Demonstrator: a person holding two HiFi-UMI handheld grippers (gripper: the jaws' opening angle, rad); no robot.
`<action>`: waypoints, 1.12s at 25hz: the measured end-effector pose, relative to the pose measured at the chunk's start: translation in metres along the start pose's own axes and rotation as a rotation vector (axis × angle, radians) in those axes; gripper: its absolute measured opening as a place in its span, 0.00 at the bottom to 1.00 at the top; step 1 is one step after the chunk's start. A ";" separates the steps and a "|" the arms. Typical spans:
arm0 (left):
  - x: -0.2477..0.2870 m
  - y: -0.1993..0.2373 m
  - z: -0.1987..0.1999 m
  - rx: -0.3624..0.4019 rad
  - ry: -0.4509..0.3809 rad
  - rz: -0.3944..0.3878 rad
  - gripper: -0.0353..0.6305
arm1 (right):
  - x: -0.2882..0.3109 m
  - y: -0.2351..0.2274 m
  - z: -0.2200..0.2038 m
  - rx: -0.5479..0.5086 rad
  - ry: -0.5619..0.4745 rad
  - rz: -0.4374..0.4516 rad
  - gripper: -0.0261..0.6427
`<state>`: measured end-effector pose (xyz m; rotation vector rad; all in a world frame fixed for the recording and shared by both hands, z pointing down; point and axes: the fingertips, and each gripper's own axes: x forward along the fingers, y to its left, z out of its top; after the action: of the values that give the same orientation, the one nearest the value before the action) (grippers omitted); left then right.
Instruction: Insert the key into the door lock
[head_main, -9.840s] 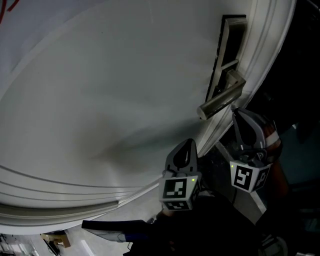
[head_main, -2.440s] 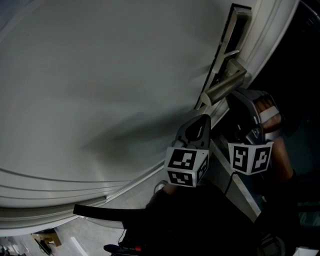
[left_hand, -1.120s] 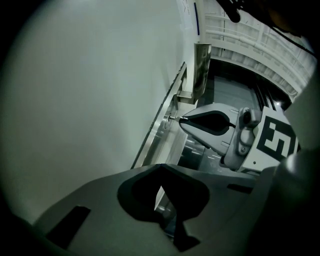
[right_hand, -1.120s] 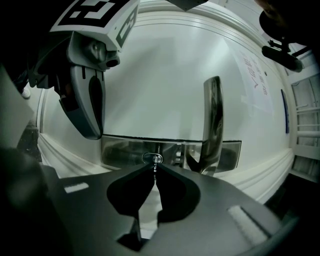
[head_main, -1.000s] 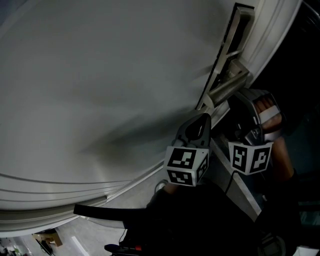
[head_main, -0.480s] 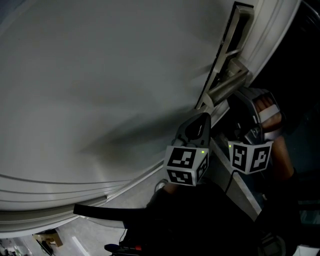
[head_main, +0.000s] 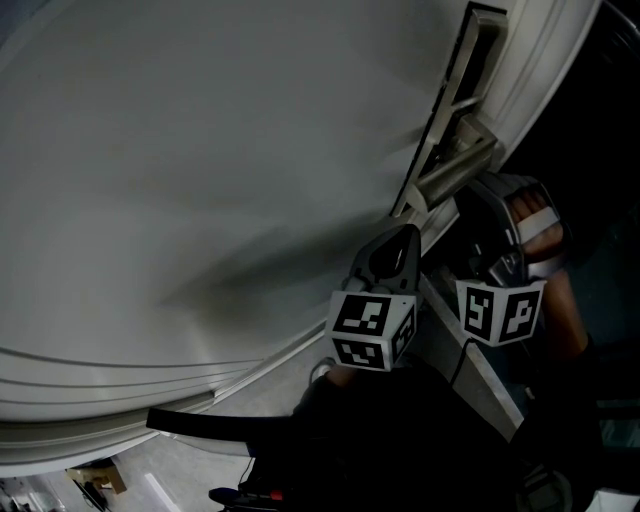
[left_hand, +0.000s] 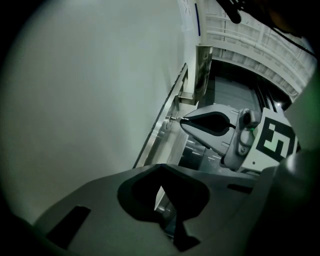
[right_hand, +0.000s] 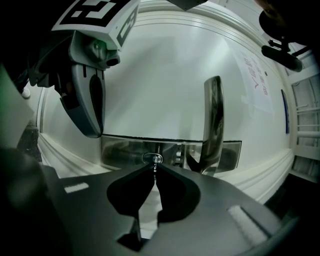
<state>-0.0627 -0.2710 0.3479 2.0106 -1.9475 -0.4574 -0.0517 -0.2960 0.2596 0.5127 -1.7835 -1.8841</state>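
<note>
A small metal key (right_hand: 155, 169) is pinched in my right gripper (right_hand: 154, 166), which is shut on it. The key's tip sits at the oval keyhole (right_hand: 151, 158) in the steel lock plate (right_hand: 120, 150) of the white door (head_main: 200, 180). In the left gripper view the right gripper (left_hand: 183, 120) presses the key (left_hand: 173, 119) against the plate's edge. My left gripper (left_hand: 160, 169) is shut on nothing and hangs just left of the lock, close to the door (left_hand: 90, 100). In the head view both grippers, left (head_main: 404, 236) and right (head_main: 466, 198), sit under the lever handle (head_main: 455, 165).
The lever handle (right_hand: 214, 117) stands just right of the keyhole. The left gripper (right_hand: 94, 131) points at the door left of the plate. A raised door moulding (head_main: 150, 385) runs below. A paper notice (right_hand: 257, 75) is stuck on the door.
Since the oldest frame both grippers have moved up to the lock plate. Over the last second nothing visibly moved.
</note>
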 end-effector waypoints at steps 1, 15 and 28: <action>0.000 0.000 0.000 0.000 0.001 -0.001 0.05 | 0.000 0.000 0.000 0.000 0.000 0.000 0.06; 0.000 0.001 0.001 0.000 -0.001 -0.001 0.05 | 0.001 0.000 0.000 0.001 0.001 0.001 0.06; 0.002 -0.002 0.006 0.016 -0.009 -0.006 0.05 | 0.002 -0.001 0.000 -0.002 -0.002 0.002 0.06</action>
<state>-0.0633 -0.2728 0.3419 2.0284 -1.9565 -0.4546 -0.0532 -0.2971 0.2592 0.5080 -1.7827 -1.8850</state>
